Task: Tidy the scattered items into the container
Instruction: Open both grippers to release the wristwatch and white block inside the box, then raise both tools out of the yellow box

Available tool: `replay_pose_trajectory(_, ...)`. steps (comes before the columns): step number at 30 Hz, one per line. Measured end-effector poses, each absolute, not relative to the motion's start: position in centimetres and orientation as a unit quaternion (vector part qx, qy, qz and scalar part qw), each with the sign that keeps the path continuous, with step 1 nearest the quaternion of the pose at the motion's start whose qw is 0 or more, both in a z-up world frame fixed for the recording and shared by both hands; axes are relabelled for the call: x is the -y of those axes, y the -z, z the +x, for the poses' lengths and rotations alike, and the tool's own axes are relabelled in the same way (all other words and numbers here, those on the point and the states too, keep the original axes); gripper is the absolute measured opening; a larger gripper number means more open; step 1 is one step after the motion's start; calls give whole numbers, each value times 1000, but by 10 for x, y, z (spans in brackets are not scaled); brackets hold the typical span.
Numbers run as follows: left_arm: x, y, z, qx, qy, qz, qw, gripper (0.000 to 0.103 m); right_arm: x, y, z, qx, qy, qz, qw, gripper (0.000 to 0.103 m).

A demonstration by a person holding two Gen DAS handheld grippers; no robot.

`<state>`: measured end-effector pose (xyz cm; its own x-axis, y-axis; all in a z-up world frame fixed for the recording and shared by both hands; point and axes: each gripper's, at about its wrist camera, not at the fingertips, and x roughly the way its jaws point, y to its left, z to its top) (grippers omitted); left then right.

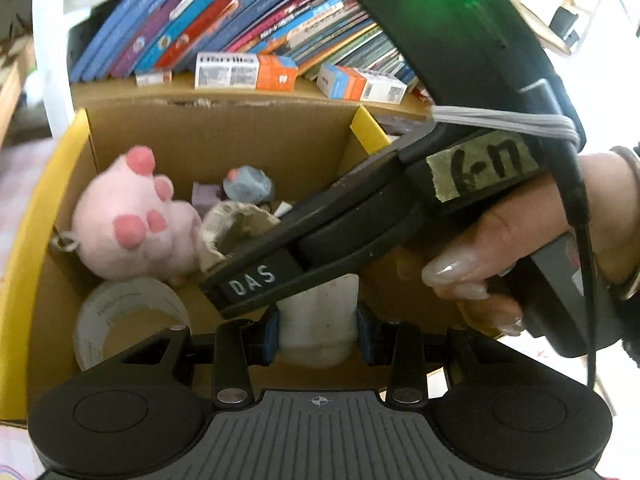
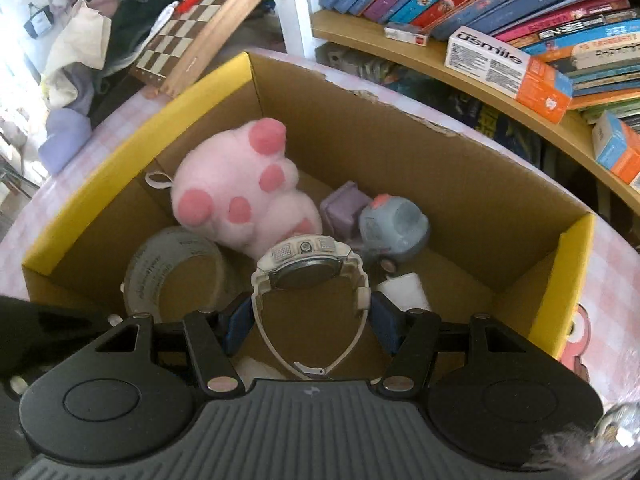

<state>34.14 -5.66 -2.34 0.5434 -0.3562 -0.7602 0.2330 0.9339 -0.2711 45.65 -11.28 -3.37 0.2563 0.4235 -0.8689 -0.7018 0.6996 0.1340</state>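
Hovering over the open cardboard box, both hand-held grippers pointed steeply down into it.

Right hand-held gripper: lower centre of its own view, blue pads pressed on either side of a white wristwatch, the dial facing forward and the strap looped back toward the camera. Seen from the left wrist view, the same tool crossed the frame diagonally from upper right to centre, gripped by a hand at right, fingers wrapped round the handle, a cable running along the wrist.

Left hand-held gripper: lower centre of its view, jaws set narrow around a white object; what that object was could not be told.

Contents of the box, yellow flaps folded out:
- pink plush toy, upper left of the interior, paw pads showing;
- roll of tape, lower left, lying against the near wall;
- small lilac cube, centre back;
- grey-blue toy car, just beside the cube on its right.

Surroundings: a pink checked bench carried the box; a bookshelf with leaning books and toothpaste cartons ran across the upper right; a chessboard lay at upper left.
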Motion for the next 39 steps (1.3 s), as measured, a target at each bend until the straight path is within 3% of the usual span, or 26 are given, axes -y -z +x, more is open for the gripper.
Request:
replay_pose_trajectory(7,59,22,339,-447,156,-71,878,44,112,34,458,-490,-364,-139,780,62)
replay_pose_trajectory(11,62,15,338,-433,143,-56,888,68,117,30,459,-484,-362,-124,787,66)
replay_pose_trajectory(14,64,6,332,-416,133,-43,898,76,122,24,460,-477,-358,-111,795,70)
replay_pose_trajectory(30,11,-56,249,-279,50,-74,956,82,173,-64,379,-320,-353,-66,877,70)
replay_pose_trajectory(39,-7,-70,184,-233,40,-96,967,87,194,-73,293,-274,-288,-58,916,71)
